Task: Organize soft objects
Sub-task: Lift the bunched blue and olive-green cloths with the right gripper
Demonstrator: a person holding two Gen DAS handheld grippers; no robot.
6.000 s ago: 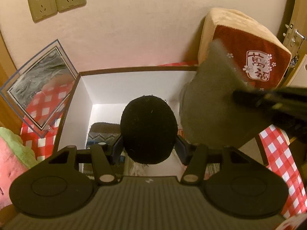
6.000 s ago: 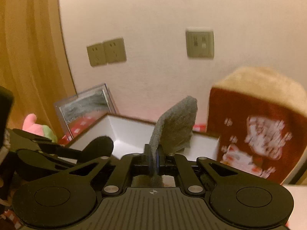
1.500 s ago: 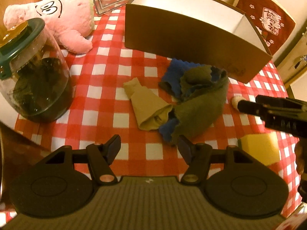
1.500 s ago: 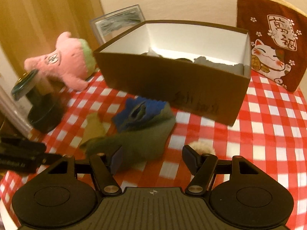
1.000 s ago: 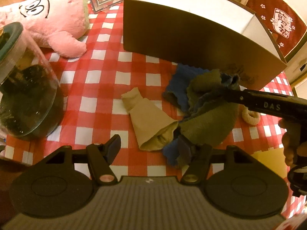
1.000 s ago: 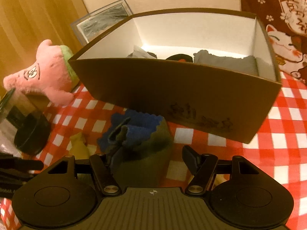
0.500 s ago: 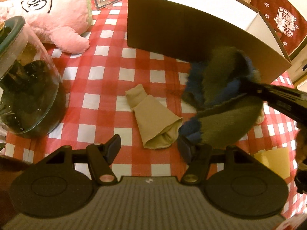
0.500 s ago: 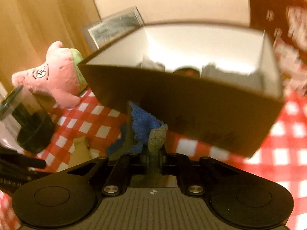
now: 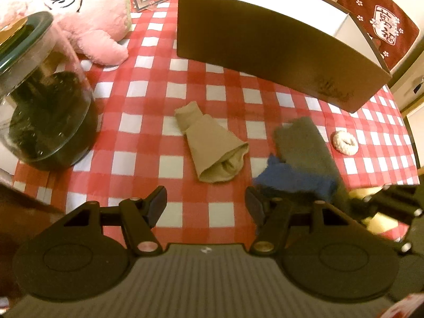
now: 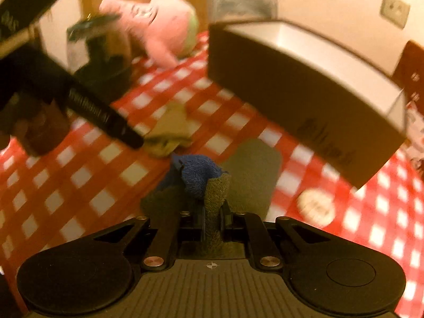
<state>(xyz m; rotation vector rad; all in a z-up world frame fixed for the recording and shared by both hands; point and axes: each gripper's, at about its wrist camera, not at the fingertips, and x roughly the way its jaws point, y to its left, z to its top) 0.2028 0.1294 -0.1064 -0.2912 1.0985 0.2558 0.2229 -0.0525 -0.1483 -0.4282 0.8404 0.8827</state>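
Note:
My right gripper (image 10: pixel 212 212) is shut on a bunched olive and blue cloth (image 10: pixel 201 182). In the left wrist view that cloth (image 9: pixel 299 153) stretches, blurred, from the checked tablecloth to the right gripper (image 9: pixel 371 204) at the lower right. A tan sock (image 9: pixel 212 145) lies flat in the middle, just ahead of my left gripper (image 9: pixel 206 202), which stands open and holds nothing. The brown box (image 9: pixel 265 47) with white inside walls stands behind the sock. A small white scrunchie (image 9: pixel 344 143) lies to the right of the cloth.
A pink plush toy (image 9: pixel 92 13) and a glass jar (image 9: pixel 45 106) with a green lid stand at the left. A red cushion (image 9: pixel 381 26) leans behind the box at the right. A yellow sponge (image 9: pixel 379 225) shows partly under the right gripper. The table's edge runs near left.
The right gripper has shut on the olive and blue cloth, rolled, and dragged it away from the box toward the near right. The left gripper has barely shifted and stays open.

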